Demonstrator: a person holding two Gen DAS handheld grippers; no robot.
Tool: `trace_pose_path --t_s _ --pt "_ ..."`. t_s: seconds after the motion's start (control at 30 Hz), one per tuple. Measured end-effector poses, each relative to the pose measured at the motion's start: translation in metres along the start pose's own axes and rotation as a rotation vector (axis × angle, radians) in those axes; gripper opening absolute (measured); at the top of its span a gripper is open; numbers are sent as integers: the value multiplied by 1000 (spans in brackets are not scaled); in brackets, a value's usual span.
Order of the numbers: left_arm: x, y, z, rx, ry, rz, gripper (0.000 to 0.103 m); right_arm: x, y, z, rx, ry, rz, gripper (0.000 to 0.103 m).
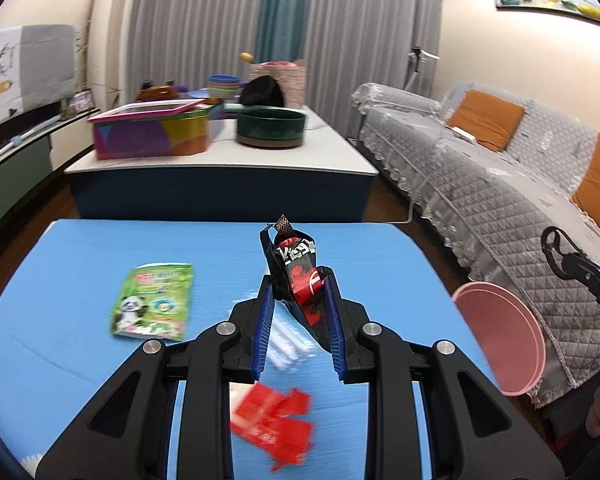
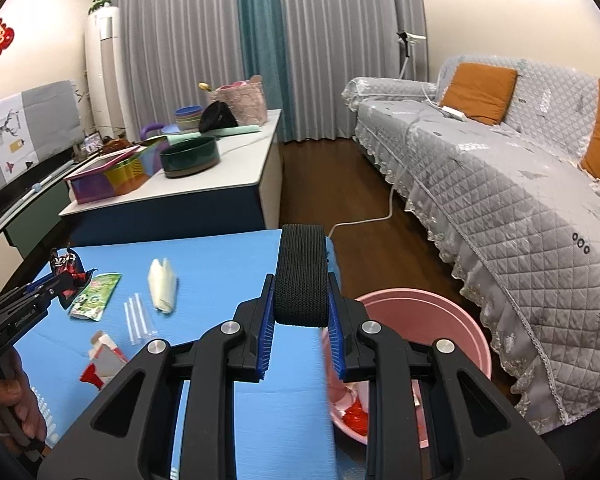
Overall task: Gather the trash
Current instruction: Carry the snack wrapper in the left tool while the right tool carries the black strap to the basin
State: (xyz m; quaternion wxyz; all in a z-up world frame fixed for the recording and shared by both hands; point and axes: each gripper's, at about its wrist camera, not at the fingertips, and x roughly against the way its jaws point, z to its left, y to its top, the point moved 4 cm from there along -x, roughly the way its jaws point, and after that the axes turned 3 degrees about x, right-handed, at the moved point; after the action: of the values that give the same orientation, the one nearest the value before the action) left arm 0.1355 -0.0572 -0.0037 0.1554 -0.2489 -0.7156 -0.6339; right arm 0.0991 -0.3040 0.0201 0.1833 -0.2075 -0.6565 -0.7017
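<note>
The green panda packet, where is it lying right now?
The green panda packet lies flat on the blue table, left of the left gripper, which holds a black and red wrapper.

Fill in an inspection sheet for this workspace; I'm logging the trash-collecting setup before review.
Surface: blue table top, partly covered with litter.
Job's things: green panda packet, clear straws, white wrapper, red-and-white carton lying loose; pink bin beside the table's right edge, red scraps inside.
Clutter: nothing seen beyond the litter.
Grippers: left tool shut on a black-and-red wrapper, held above the table; right tool shut on a black woven strap.
Cables: white cord on the wood floor by the sofa.
Surroundings: grey covered sofa, second table with bowls and boxes, curtains.
</note>
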Motion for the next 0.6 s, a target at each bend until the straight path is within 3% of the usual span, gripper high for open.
trace_pose_path --t_s 0.3,0.6 --pt "-14 -5 -58 -59 -98 19 25 3 -4 -68 -107 -94 -2 24" --pt "-30 -14 -121 -153 -197 50 25 2 -4 -109 -173 -140 -6 24"
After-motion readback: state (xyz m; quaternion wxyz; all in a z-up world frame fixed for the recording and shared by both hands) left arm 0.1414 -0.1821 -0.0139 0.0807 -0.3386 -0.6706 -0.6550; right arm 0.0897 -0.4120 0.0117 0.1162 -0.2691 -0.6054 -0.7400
